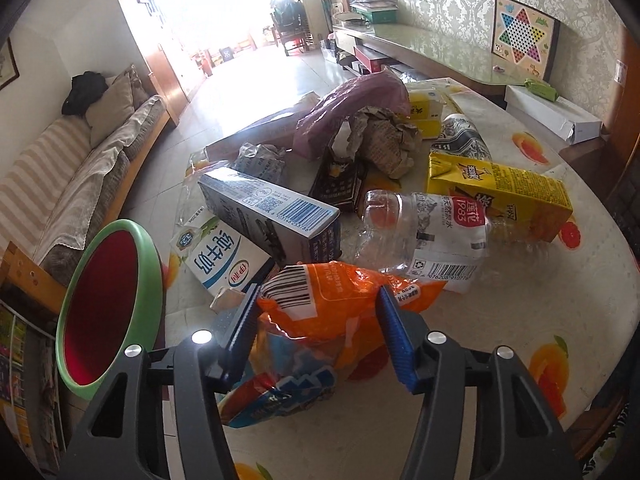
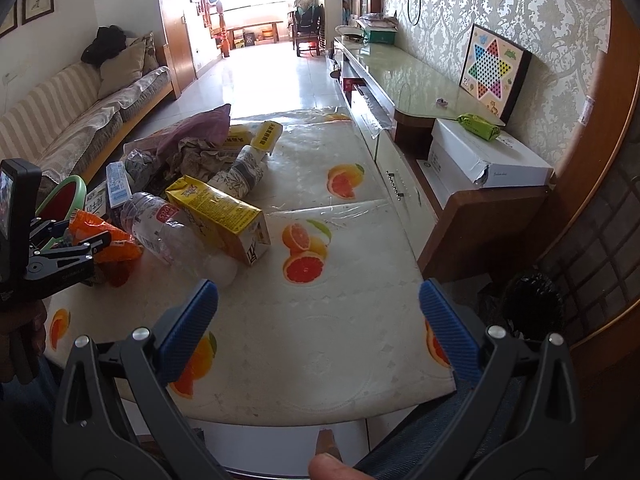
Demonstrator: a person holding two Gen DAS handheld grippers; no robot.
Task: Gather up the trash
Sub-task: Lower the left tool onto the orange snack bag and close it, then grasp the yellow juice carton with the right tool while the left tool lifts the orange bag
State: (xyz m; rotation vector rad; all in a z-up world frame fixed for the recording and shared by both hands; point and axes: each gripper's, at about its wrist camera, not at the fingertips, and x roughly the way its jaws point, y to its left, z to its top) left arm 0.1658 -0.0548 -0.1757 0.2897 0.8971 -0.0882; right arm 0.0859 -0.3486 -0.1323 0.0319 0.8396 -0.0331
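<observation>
green bin (image 1: 110, 312) sits at far left, just off the surface (image 1: 520, 280) edge, ready for drops. my left hand-held gripper (image 1: 316, 320) is clamped on the orange snack bag (image 1: 320, 296), nearest of the trash. my right hand-held gripper (image 2: 318, 320) hangs spread wide and empty, well apart from the pile.

The orange wrapper (image 1: 320, 300) hid part of the milk carton (image 1: 224, 260), and the basin (image 1: 108, 312) ran half behind the left gripper (image 1: 316, 336).
</observation>
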